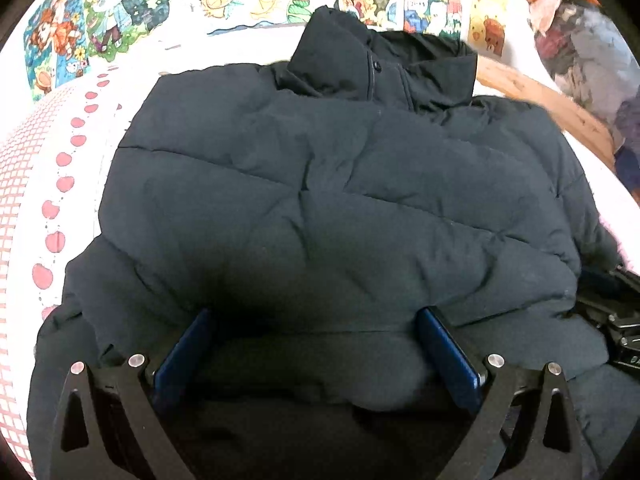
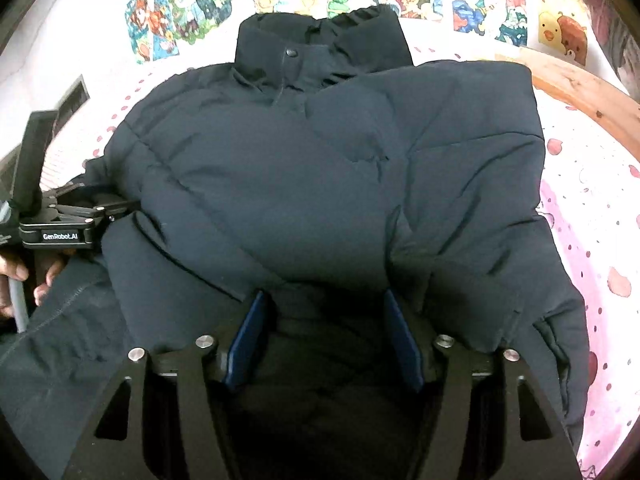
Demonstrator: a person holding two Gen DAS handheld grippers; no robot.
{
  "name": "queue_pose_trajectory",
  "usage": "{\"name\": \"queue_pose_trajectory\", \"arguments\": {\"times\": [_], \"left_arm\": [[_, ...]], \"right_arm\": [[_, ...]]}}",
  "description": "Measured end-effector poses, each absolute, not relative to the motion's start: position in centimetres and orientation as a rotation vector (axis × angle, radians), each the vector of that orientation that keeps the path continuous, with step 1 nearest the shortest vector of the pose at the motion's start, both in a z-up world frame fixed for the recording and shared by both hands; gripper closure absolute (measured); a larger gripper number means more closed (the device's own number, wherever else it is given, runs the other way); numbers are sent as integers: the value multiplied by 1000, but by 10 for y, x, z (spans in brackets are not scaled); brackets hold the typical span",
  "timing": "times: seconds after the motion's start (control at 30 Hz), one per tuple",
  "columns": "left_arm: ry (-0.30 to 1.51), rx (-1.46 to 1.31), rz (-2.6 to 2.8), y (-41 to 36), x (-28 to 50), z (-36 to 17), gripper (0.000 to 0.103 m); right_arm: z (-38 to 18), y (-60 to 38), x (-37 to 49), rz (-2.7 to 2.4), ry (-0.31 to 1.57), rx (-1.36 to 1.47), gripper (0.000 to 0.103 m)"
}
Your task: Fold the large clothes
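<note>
**Two claws at the hem of a dark puffer jacket**

Both claws sit at the near edge of the jacket [image 1: 320, 184], which lies spread on a bed with a pink-spotted sheet [image 2: 592, 240], collar [image 2: 320, 48] at the far end from each claw.

Left claw [image 1: 316, 344]: jaws wide apart, a puffy roll of the hem bulging between the blue pads [image 1: 448, 344]. Pads flank the fabric; no firm pinch visible. Read as released.

Right claw [image 2: 326, 336]: jaws parted, dark fabric between and under the pads [image 2: 404, 344], no squeeze seen. Also released. In its view the left claw shows off to the left side, at the jacket's edge, held by a hand [image 2: 24, 276].

Judged step: taking hold of the lower edge to fold it up toward the collar.

To do it well:
- bite deep, so both layers of padding are caught, not only the shell
- close both claws at matching points on the hem
- lift together and level, so the fold line stays straight
- lay it down short of the collar

Risk: slick, springy fill may slip out of a shallow grip.
</note>
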State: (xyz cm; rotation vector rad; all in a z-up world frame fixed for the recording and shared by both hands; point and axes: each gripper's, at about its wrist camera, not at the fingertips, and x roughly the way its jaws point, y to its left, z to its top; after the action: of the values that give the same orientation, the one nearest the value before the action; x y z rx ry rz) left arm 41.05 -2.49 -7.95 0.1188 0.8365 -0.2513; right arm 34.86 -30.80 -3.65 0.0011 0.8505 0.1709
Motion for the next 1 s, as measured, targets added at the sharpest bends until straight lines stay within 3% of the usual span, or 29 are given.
{"name": "queue_pose_trajectory", "arguments": {"times": [0.2,0.43,0.6,0.8,1.0], "left_arm": [[796,44,-247,-3,385,-18,0],[705,2,-218,32,351,85,0],[637,35,-177,47,354,147,0],[601,47,-126,43,398,187,0],[582,165,-124,-5,474,173,0]], "right_arm": [[34,-285,329,151,842,-93,39],[173,-248,313,96,790,-167,28],[265,-225,316,103,650,-164,12],[288,-226,374,86,549,-170,11],[233,-271,465,20,535,-57,11]]}}
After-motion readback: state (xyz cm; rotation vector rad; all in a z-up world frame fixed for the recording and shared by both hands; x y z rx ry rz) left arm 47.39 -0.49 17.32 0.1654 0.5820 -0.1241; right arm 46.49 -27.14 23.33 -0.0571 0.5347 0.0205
